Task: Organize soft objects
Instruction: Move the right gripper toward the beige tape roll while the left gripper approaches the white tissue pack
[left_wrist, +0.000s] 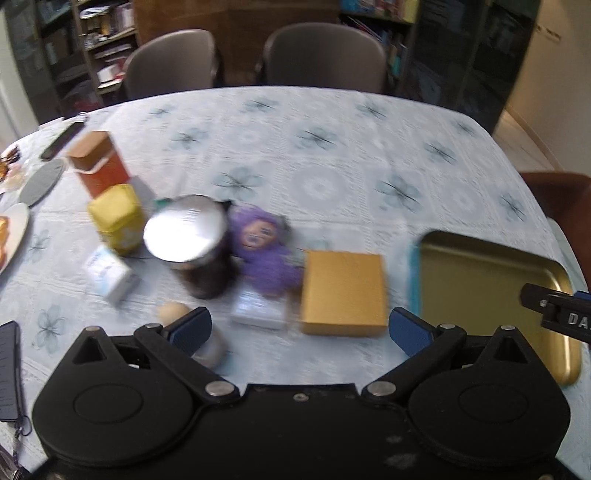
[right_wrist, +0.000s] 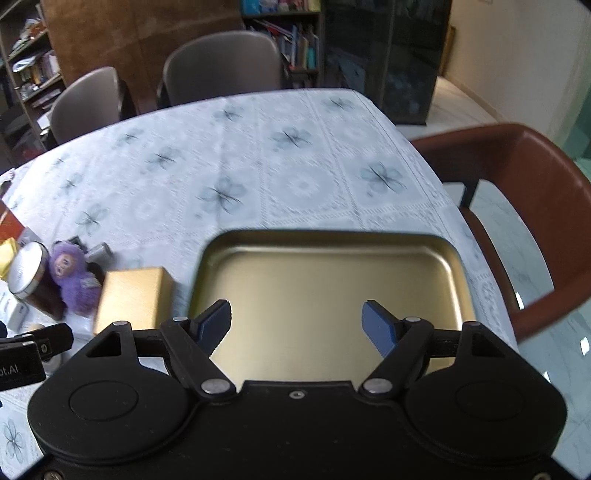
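A purple plush doll (left_wrist: 264, 251) lies on the table between a dark jar with a silver lid (left_wrist: 192, 243) and a gold box (left_wrist: 341, 293). It also shows in the right wrist view (right_wrist: 72, 278). A yellow soft pack (left_wrist: 116, 218) sits left of the jar. My left gripper (left_wrist: 299, 328) is open and empty, in front of the box and doll. A gold tray (right_wrist: 332, 284) lies on the right of the table; it also shows in the left wrist view (left_wrist: 491, 295). My right gripper (right_wrist: 297, 325) is open and empty over the tray's near edge.
An orange box (left_wrist: 98, 162), small white packs (left_wrist: 109, 275) (left_wrist: 260, 312), a beige-topped item (left_wrist: 171, 312), plates (left_wrist: 11, 236) and a phone (left_wrist: 9, 369) lie at the left. Chairs (left_wrist: 321, 55) stand behind the table; a brown chair (right_wrist: 532, 206) stands to the right.
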